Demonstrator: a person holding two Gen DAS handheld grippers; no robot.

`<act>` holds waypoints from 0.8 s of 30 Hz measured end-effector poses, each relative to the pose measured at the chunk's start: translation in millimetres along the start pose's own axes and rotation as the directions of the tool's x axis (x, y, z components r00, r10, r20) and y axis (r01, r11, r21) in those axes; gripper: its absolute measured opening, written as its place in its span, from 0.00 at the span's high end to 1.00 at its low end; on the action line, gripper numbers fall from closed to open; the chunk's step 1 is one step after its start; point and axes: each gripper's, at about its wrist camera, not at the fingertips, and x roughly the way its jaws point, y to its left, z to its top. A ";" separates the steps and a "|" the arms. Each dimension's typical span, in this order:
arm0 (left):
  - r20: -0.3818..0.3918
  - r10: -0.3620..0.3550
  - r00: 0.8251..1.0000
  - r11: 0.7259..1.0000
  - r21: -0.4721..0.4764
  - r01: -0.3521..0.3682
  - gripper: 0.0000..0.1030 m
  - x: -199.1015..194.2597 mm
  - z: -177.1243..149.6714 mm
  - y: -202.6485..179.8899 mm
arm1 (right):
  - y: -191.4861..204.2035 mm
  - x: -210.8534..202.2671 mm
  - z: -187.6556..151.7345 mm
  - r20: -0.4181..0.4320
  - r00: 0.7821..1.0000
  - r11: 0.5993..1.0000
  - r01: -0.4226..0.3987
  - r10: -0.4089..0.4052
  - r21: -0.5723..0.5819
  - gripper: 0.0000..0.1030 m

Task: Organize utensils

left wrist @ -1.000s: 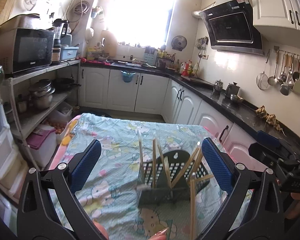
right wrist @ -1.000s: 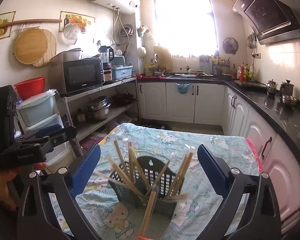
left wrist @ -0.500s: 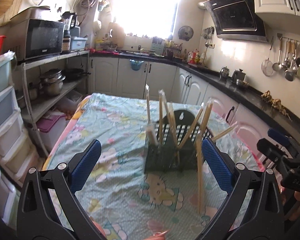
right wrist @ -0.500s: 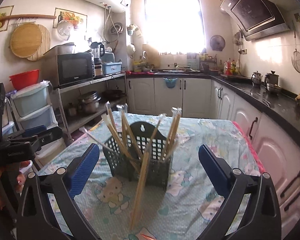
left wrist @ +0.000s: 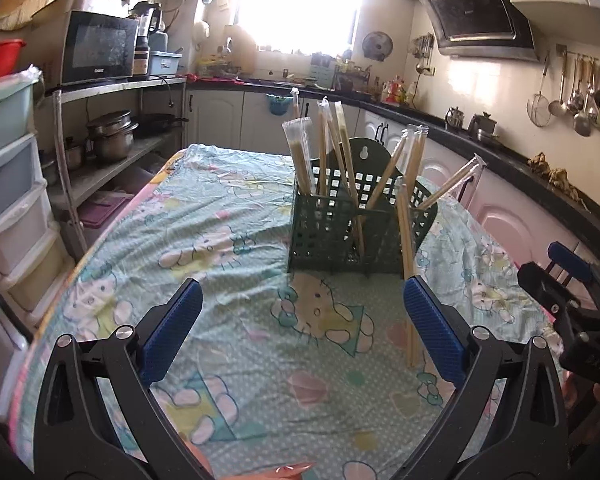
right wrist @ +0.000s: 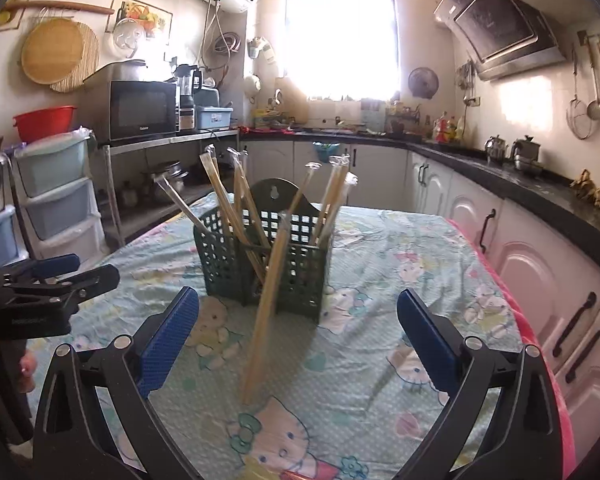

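Observation:
A dark green mesh utensil basket (left wrist: 332, 236) (right wrist: 236, 268) stands on the table with several wrapped pairs of wooden chopsticks (left wrist: 300, 160) (right wrist: 224, 200) sticking up out of it. One wrapped pair (left wrist: 407, 276) (right wrist: 266, 312) leans against the basket's outside, its foot on the cloth. My left gripper (left wrist: 300, 328) is open, held back from the basket with nothing between its blue pads. My right gripper (right wrist: 296, 328) is also open and empty, the leaning pair standing in line between its fingers but further off. Each gripper shows at the edge of the other's view.
The table wears a light blue cartoon-print cloth (left wrist: 228, 248) (right wrist: 400, 264). Plastic drawers (left wrist: 8, 200) and a metal shelf with pots and a microwave (left wrist: 100, 52) stand at the left. A black counter (left wrist: 540, 176) with white cabinets runs along the right, ladles hanging above it.
Both grippers have drawn back and lowered, so the basket looks further away and more upright. The leaning chopstick pair has stayed against the basket. Both grippers stayed open.

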 end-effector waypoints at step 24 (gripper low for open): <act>0.195 0.002 0.981 0.998 0.058 -0.014 0.10 -9.3 -30.1 -16.3 | -1.1 -27.3 -48.9 0.230 0.964 0.991 0.124 -0.132 0.052 0.06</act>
